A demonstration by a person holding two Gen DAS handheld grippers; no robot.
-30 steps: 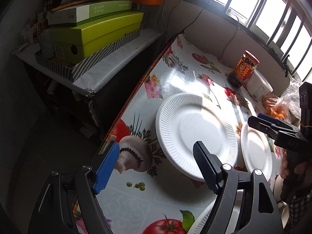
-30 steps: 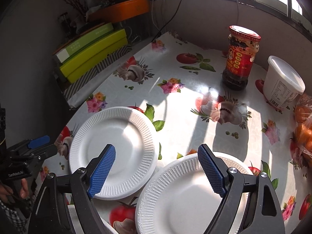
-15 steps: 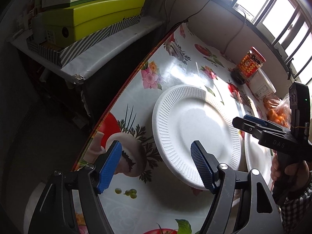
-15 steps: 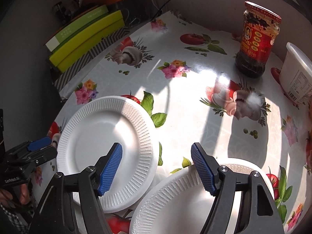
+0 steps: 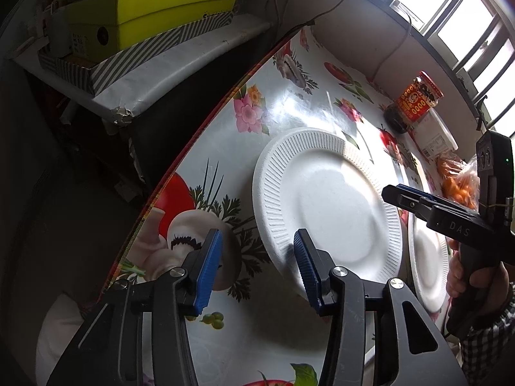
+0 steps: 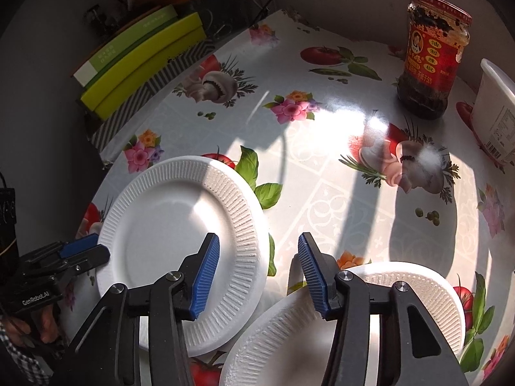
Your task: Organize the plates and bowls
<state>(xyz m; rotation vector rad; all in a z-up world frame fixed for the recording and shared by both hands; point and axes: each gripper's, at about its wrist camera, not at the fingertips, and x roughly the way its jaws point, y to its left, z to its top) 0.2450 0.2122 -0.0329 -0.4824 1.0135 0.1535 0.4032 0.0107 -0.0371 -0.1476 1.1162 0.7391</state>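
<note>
Both hand-held grippers point steeply down at the table [image 6: 322,167], which wears a printed vegetable-and-flower cloth. On the left gripper [image 5: 256,265] the jaws stand apart and are closing; its right blue pad hangs over the near rim of the left paper plate [image 5: 325,202], its left pad over bare cloth with a printed mushroom, so the plate's edge lies between the pads, though I cannot tell whether either pad touches it. Off to that gripper's right, the right gripper [image 5: 405,194] reaches in level over the plate's far side, held by a hand [image 5: 463,273] with a checked sleeve below it. On the right gripper [image 6: 257,273] the jaws are likewise apart and closing; its left pad sits above the ribbed rim of the same left plate [image 6: 180,241], its right pad above the rim of the right paper plate [image 6: 354,321], which lies just beneath and to the right of it and appears to overlap the left plate. Ahead of it and well apart stand a sauce jar [image 6: 431,61] and a white tub [image 6: 495,112].
</note>
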